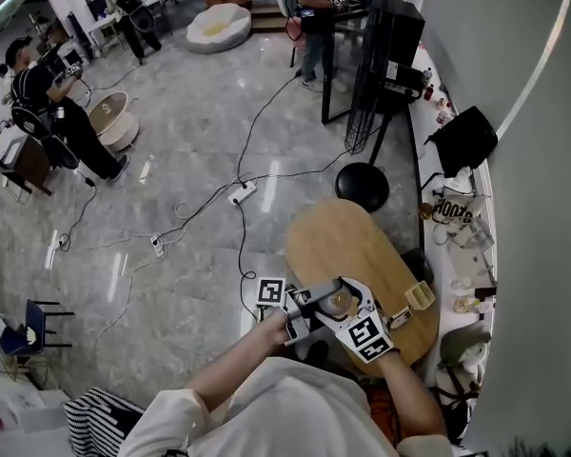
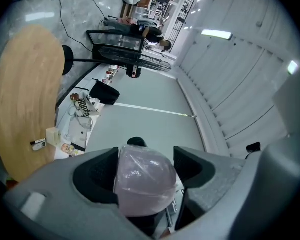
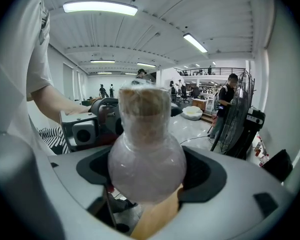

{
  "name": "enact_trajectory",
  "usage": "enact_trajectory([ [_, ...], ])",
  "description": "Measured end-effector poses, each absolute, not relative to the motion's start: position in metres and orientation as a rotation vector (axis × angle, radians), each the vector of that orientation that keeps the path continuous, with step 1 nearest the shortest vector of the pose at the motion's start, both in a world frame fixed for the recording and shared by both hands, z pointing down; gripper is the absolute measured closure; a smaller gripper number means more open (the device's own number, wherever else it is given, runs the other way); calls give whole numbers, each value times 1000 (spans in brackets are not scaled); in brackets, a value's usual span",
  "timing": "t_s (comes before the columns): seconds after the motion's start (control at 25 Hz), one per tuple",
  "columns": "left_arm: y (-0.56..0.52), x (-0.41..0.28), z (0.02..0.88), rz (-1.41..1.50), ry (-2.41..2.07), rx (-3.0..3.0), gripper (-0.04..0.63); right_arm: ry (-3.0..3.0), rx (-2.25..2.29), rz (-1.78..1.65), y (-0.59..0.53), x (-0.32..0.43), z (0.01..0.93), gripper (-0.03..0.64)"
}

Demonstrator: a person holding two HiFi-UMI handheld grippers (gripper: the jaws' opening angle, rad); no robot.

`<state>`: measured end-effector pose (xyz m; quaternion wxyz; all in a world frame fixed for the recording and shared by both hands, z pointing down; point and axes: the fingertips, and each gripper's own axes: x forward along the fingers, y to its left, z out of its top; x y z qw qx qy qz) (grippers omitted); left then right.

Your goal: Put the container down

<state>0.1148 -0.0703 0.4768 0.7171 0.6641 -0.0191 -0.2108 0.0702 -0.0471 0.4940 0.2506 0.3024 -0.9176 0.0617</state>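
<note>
Grey marble floor (image 1: 171,179) crossed by black cables (image 1: 252,136) fills the left side of the head view. Near the bottom, the left gripper (image 2: 145,166) has its jaws pressed on the rounded end of a cloudy pink container (image 2: 142,179). The container is held over the near end of an oval wooden table (image 1: 333,241). From the right side, the right gripper (image 3: 149,171) clamps the container's round belly, and its brownish neck points up. Further right, a white ledge (image 1: 485,208) along the wall carries small items.
</note>
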Motion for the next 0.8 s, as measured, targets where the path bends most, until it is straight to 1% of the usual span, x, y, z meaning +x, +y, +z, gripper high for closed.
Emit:
enact_trajectory([
  [0.4,-153,102,519,-341,21,1408,250,-2464,963,294,-135,55,532,224],
  [0.64,-214,82,570,-257,-21,1389,250,-2423,1050,450,-196,47,577,224],
  [0.8,-243,69,598,-242,-15,1355,250,-2395,1098,489,-234,46,607,224],
])
